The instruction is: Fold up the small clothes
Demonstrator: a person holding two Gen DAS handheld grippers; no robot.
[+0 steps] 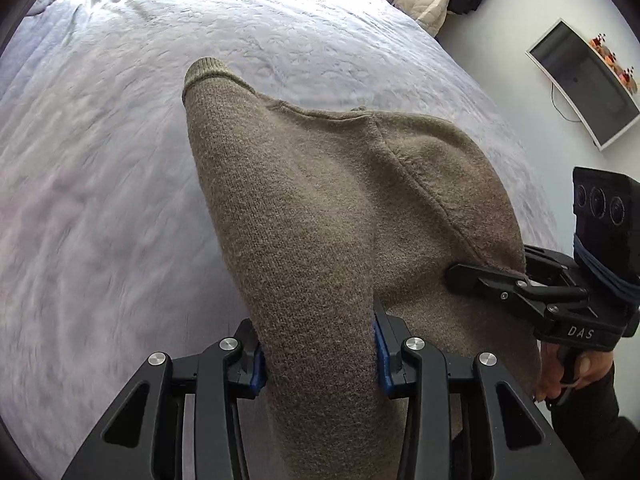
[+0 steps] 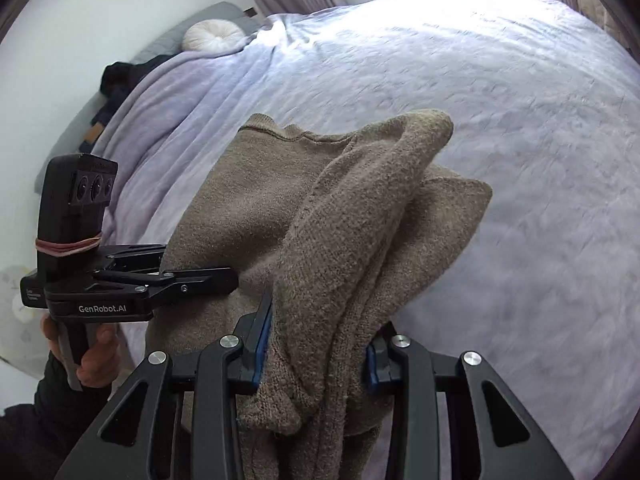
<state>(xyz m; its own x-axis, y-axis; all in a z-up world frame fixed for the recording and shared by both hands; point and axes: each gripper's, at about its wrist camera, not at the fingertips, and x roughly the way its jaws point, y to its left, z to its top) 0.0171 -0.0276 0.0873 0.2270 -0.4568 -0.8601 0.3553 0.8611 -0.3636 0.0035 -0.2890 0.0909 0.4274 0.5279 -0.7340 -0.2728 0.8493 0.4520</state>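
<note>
Left tongs: the left tongs (image 1: 320, 354) are closed on a thick fold of the brown sweater (image 1: 320, 208), blue pads pressed into the knit on both sides; the right wrist view shows them from the side, reaching into the cloth.
Right tongs: the right tongs (image 2: 316, 354) are clamped on a bunched wad of several layers of the same sweater, the pads (image 2: 262, 344) biting the outer folds.
Hands: a hand (image 2: 86, 350) in a dark sleeve grips the left handle; fingers of the other hand (image 1: 568, 376) show at the right handle.
Where the sweater is: held up off the bed (image 1: 100, 160) between the two tongs, its far end drooping down toward the pale quilted bedspread; whether that end touches the bed I cannot tell.
Weight: a thick woollen knit, moderately heavy for a garment by my reckoning; it sags plainly between the grips.
Stiffness: soft and limp, with no shape of its own; any unheld part hangs or flops.
Grip on the cloth: the fuzzy surface should hold well in the pads, so slipping looks unlikely; stretching of the knit under its own weight is the greater risk.
Fragility: not breakable, though loops could snag on the metal.
Where to hold: at seams, the ribbed hem (image 1: 208, 68) or shoulder lines, where the knit is firmest; a thin flat pinch of one or two layers gives a cleaner fold than the wad now in the right tongs.
Bedspread: soft and yielding, so the sweater should be laid and smoothed rather than dragged.
</note>
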